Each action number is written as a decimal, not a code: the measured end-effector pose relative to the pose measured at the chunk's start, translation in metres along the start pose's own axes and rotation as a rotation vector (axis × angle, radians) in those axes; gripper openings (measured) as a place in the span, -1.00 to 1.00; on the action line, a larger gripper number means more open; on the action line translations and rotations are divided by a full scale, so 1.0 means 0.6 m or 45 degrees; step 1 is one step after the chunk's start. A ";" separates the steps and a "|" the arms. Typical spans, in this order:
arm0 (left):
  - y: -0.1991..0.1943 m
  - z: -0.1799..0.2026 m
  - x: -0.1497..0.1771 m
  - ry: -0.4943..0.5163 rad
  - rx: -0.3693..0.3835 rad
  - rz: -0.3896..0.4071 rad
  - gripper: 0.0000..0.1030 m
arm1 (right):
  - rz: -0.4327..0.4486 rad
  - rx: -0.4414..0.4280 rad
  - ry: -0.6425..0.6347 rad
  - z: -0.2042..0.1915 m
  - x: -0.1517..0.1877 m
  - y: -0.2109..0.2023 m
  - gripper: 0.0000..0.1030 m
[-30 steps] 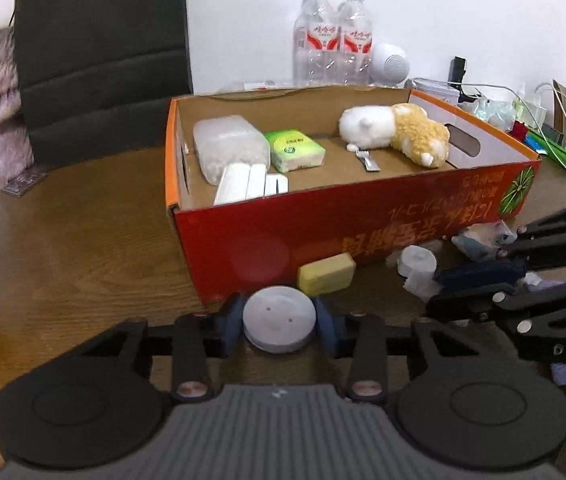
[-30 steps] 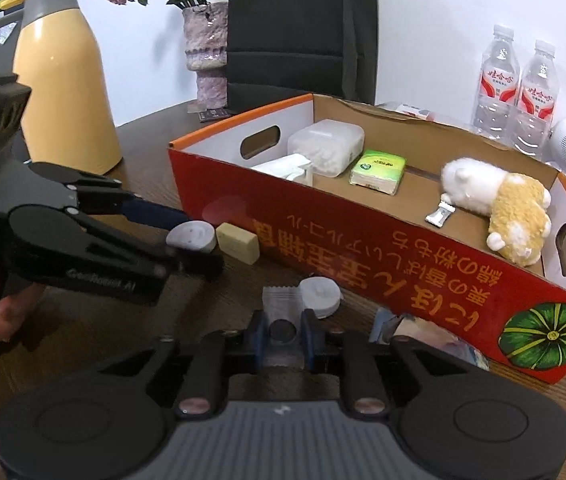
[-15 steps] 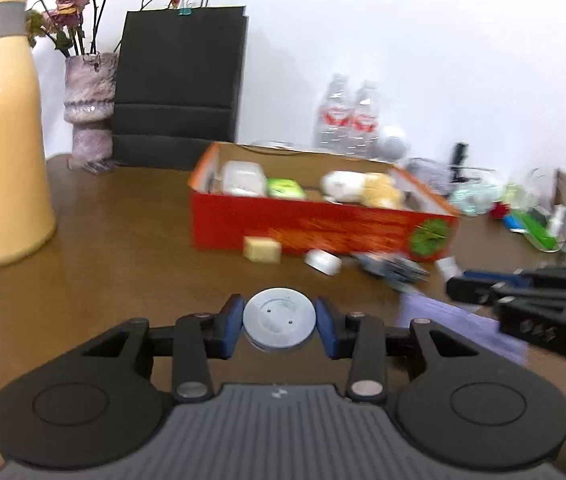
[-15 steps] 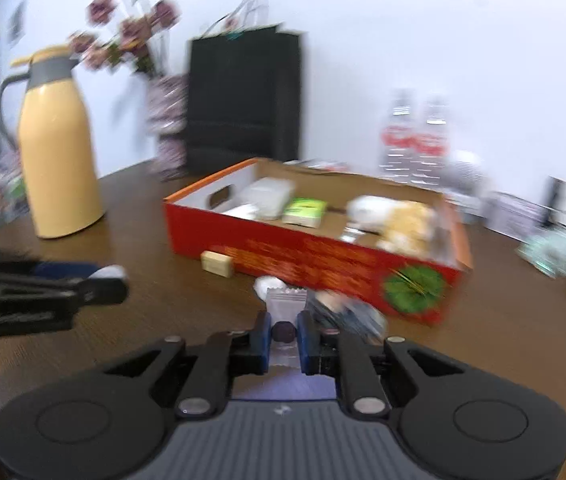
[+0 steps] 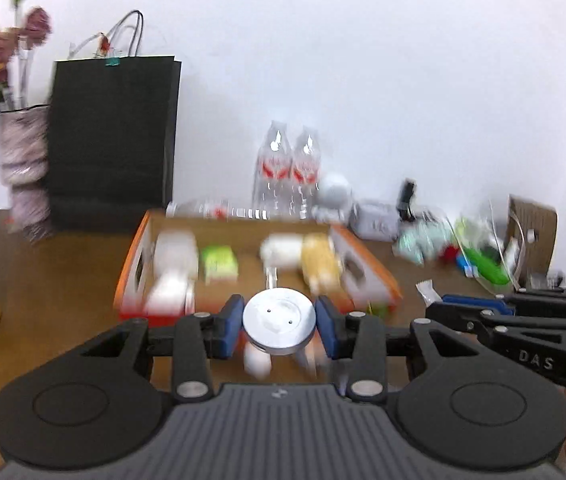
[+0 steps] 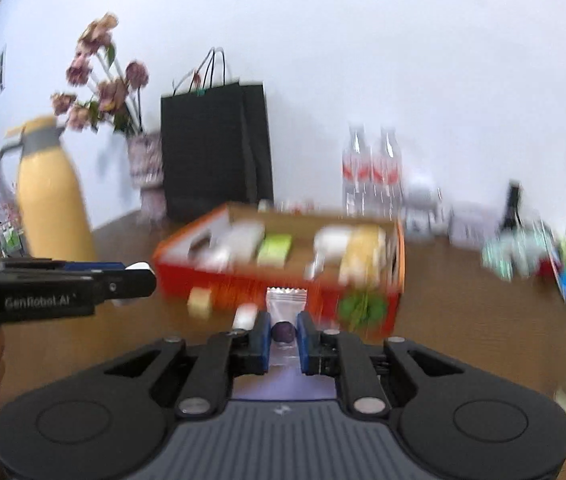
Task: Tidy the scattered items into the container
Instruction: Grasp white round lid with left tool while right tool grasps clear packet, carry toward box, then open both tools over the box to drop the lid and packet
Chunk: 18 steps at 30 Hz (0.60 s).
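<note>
The red-and-orange cardboard box sits ahead on the wooden table, holding a plush toy, a green packet and white items. My left gripper is shut on a round white-grey disc, lifted in front of the box. My right gripper is shut on a clear candy packet with a dark sweet inside. A yellow block and a small white round item lie on the table before the box. The frames are blurred.
A yellow thermos, a vase of dried flowers and a black paper bag stand at the back left. Two water bottles stand behind the box. Cluttered items lie at the right.
Both grippers have pulled back and risen away from the box with their items held. The box now looks farther off and lower in both views.
</note>
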<state>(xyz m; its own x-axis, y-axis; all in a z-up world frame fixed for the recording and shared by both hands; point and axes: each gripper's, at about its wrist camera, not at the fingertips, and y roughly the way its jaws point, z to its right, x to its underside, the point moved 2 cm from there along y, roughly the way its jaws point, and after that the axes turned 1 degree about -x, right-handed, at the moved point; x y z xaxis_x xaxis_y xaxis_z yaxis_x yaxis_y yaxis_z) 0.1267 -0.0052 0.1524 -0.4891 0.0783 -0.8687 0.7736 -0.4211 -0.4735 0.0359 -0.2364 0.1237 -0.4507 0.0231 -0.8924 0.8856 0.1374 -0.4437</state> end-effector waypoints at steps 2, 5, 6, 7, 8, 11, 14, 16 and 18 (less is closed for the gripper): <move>0.095 -0.030 -0.067 -0.040 0.035 -0.166 -0.23 | -0.072 -0.050 0.028 0.034 -0.079 0.067 -0.75; 0.249 -0.059 -0.106 -0.083 0.003 -0.443 -0.23 | -0.306 -0.097 0.134 0.074 -0.158 0.213 -0.75; 0.295 -0.065 -0.104 -0.081 -0.027 -0.532 -0.23 | -0.388 -0.079 0.157 0.081 -0.172 0.264 -0.75; 0.331 -0.071 -0.098 -0.102 -0.046 -0.605 -0.23 | -0.466 -0.058 0.178 0.087 -0.180 0.312 -0.75; 0.358 -0.076 -0.089 -0.122 -0.063 -0.661 -0.23 | -0.538 -0.044 0.199 0.091 -0.182 0.354 -0.75; 0.407 -0.082 -0.071 -0.090 -0.114 -0.736 -0.22 | -0.685 0.034 0.216 0.096 -0.172 0.438 -0.75; 0.420 -0.092 -0.058 -0.077 -0.136 -0.759 -0.16 | -0.754 0.104 0.201 0.098 -0.153 0.473 -0.68; 0.412 -0.099 -0.060 -0.071 -0.140 -0.738 -0.04 | -0.764 0.140 0.207 0.103 -0.146 0.480 -0.47; 0.402 -0.105 -0.073 -0.046 -0.151 -0.712 0.05 | -0.763 0.141 0.239 0.114 -0.144 0.474 -0.25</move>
<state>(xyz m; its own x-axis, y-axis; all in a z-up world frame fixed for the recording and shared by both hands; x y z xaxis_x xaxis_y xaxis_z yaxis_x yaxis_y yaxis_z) 0.3601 -0.0534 0.0674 -0.8489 0.2280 -0.4769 0.4322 -0.2201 -0.8745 0.3345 -0.2669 0.0692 -0.8746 0.1487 -0.4616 0.4756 0.0776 -0.8762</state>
